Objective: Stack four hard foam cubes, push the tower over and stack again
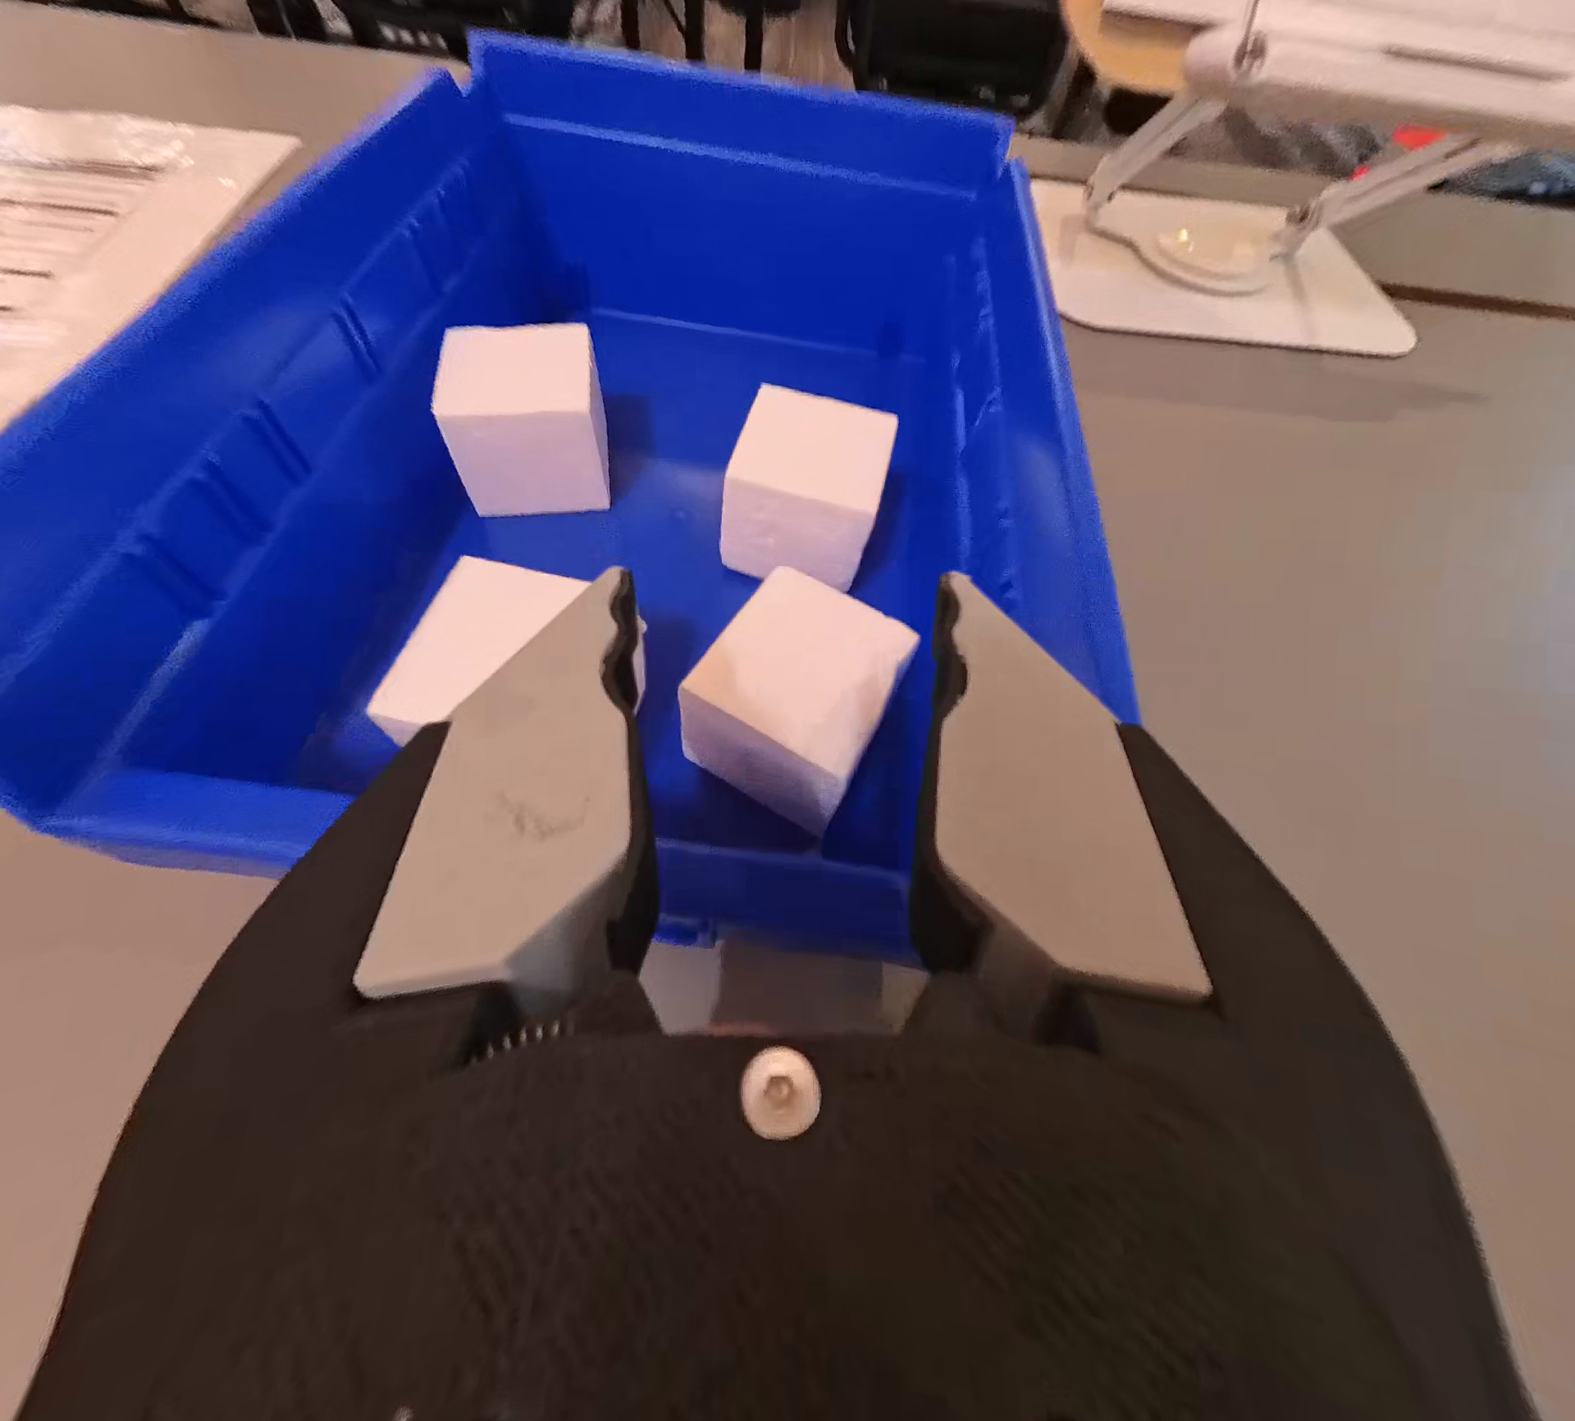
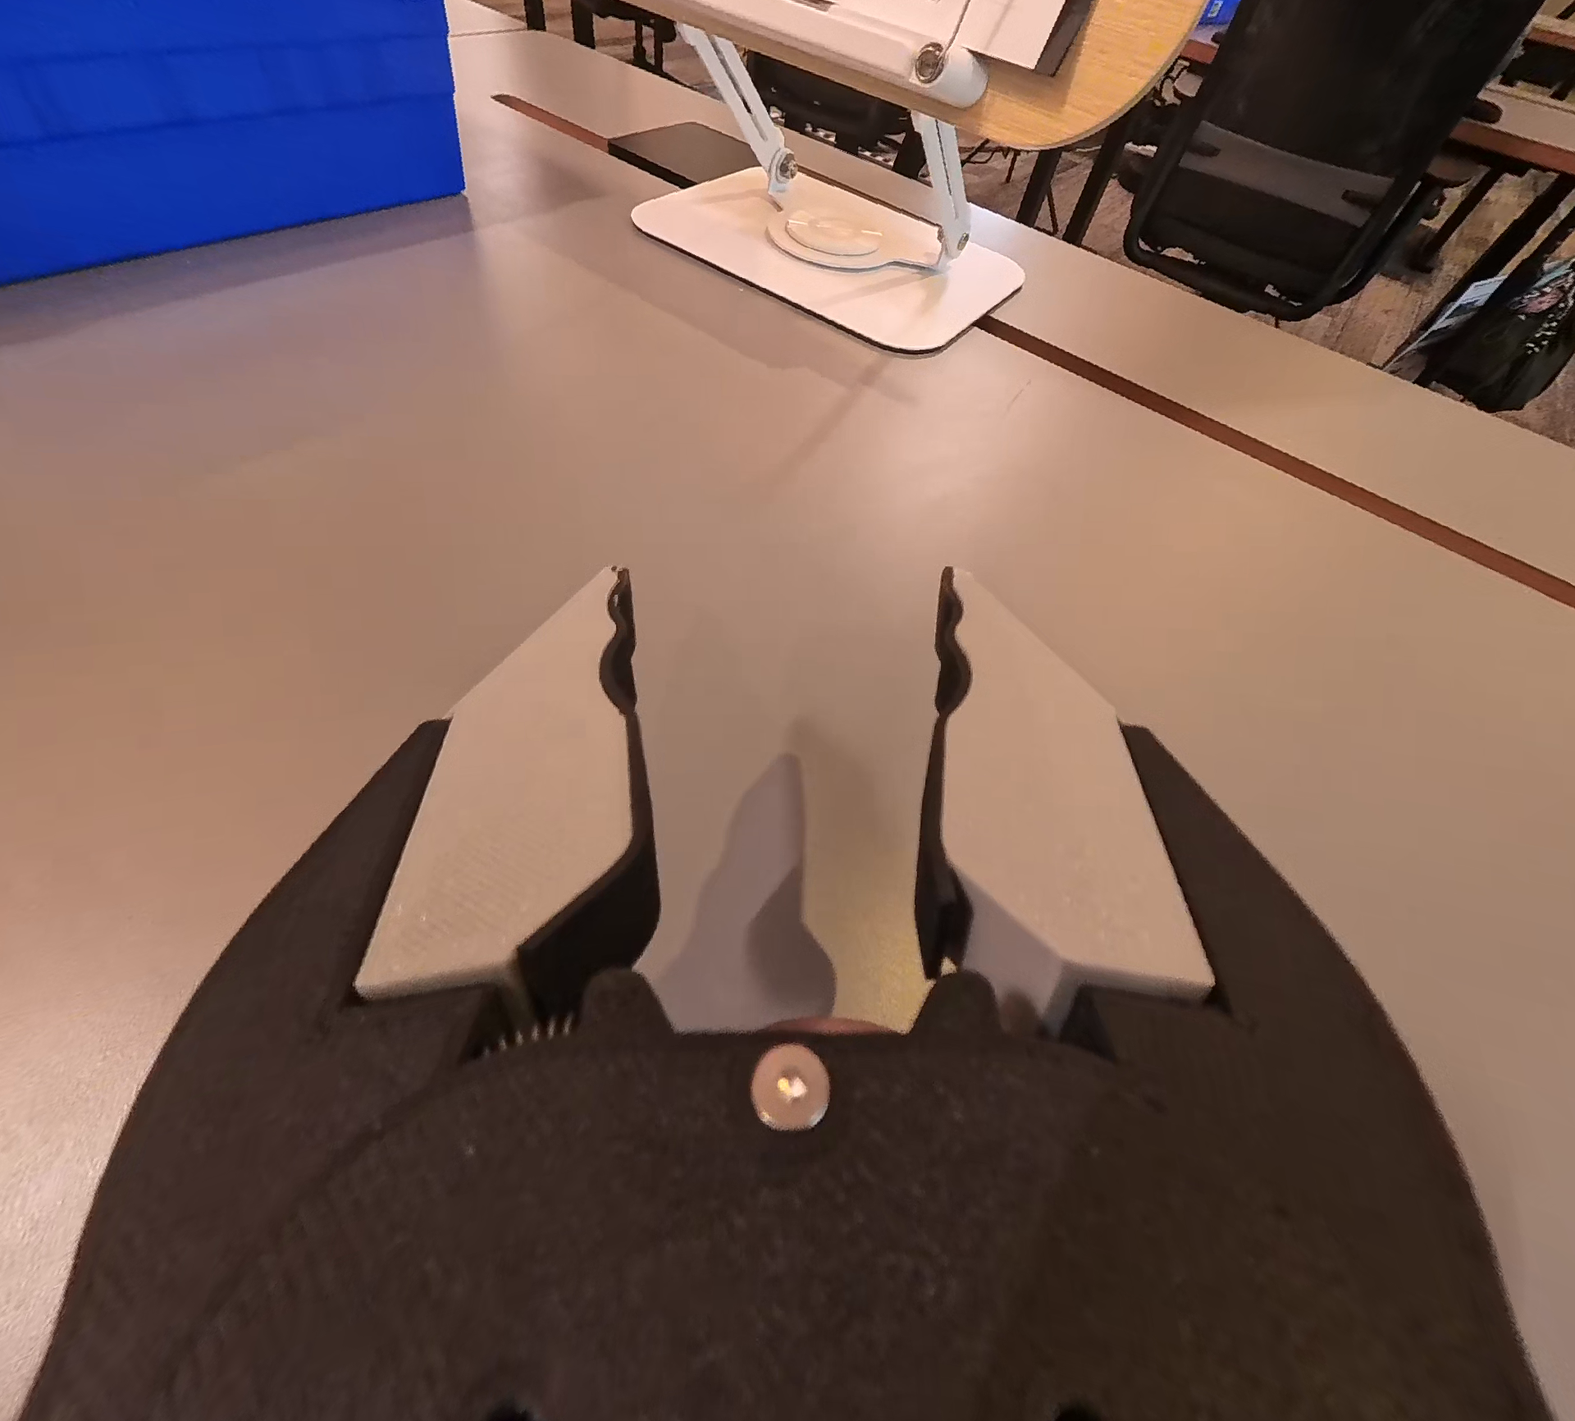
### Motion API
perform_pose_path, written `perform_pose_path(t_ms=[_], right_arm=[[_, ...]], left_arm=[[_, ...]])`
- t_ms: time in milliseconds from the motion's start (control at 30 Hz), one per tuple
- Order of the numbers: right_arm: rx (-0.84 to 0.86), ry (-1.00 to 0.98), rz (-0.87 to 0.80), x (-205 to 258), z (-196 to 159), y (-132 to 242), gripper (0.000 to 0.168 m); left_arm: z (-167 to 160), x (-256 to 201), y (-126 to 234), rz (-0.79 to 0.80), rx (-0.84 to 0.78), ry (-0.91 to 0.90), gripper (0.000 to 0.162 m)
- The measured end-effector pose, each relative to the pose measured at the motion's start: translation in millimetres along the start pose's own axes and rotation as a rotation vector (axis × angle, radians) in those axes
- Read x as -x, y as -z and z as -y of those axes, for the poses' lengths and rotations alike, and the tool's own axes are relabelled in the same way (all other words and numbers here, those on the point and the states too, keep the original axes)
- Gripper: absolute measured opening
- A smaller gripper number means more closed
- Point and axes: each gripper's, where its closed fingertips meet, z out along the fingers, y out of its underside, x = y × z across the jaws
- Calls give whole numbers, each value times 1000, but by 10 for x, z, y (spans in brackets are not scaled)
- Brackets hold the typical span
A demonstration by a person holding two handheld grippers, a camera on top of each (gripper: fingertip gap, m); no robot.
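Several white foam cubes lie apart on the floor of a blue bin (image 1: 213, 494). One cube (image 1: 522, 430) is at the far left, one (image 1: 805, 485) at the far right, one (image 1: 797, 698) tilted at the near right, one (image 1: 477, 647) at the near left, partly hidden by my left finger. My left gripper (image 1: 784, 596) is open and empty, held above the bin's near end with the tilted cube between its fingertips in view. My right gripper (image 2: 784, 587) is open and empty above the grey table (image 2: 426, 485). The bin (image 2: 213, 101) shows at the far left of the right wrist view.
A white stand (image 2: 835, 263) holding a wooden board with paper sheets sits right of the bin; it also shows in the left wrist view (image 1: 1236, 272). Printed papers (image 1: 102, 221) lie left of the bin. Chairs and table legs stand beyond the table's far edge. The tips of one gripper are about 45 cm away from the tips of the other.
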Motion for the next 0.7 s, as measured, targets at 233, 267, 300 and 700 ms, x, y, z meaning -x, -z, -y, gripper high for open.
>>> perform_pose_path(t_ms=[233,267,300,700], right_arm=[[8,4,11,41,-14,-14,69],[11,6,12,47,-21,-18,69],[14,8,12,51,-32,-22,69],[39,1,13,47,-93,-69,69]], left_arm=[[-120,116,-93,34,79,-88,69],[-120,122,-98,25,83,-96,71],[-122,104,-88,6,77,-103,72],[-176,-2,-239,-86,257,-253,66]])
